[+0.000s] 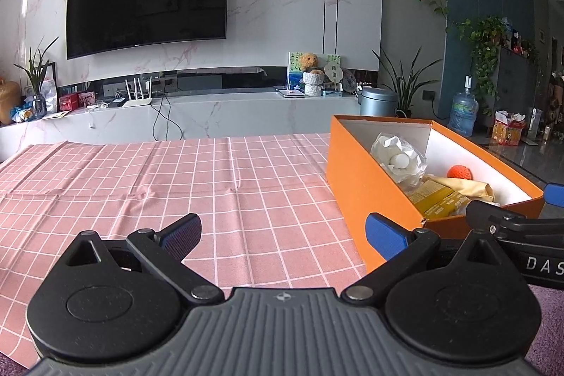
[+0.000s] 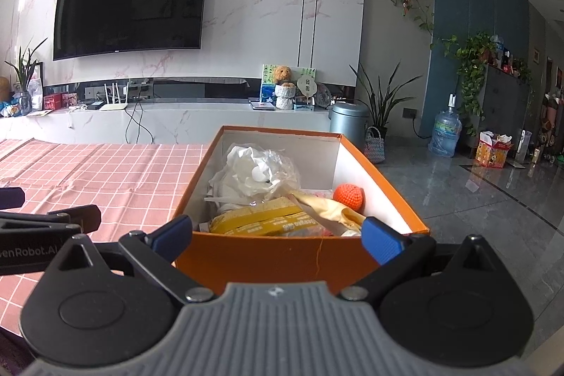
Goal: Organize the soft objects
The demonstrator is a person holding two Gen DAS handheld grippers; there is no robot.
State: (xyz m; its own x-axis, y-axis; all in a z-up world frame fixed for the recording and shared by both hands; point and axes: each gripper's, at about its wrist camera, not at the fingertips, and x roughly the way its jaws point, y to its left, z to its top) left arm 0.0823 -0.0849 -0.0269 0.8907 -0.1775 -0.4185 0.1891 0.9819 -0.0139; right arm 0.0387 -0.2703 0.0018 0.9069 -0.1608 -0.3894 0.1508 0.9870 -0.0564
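Right wrist view, item one: your right gripper, jaws spread wide and empty, poised at the near wall of the box. Its fingers bracket that wall's width, likely so you can reach in or steady the box.

Item two: box contents, all soft goods already gathered inside. Nearest lie yellow packets; beside them a cream cloth; an orange knit ball sits against the right wall; a crumpled white bag fills the far end. Packing long items flat and the ball in a corner looks meant to save room.

Item three, left wrist view: your left gripper, likewise released and holding nothing, hangs over the cloth-covered tabletop just left of the box. No loose soft object shows on the tabletop, so the sorting appears nearly or fully done.

Item four, background: a TV on the marble wall, well apart from the work.
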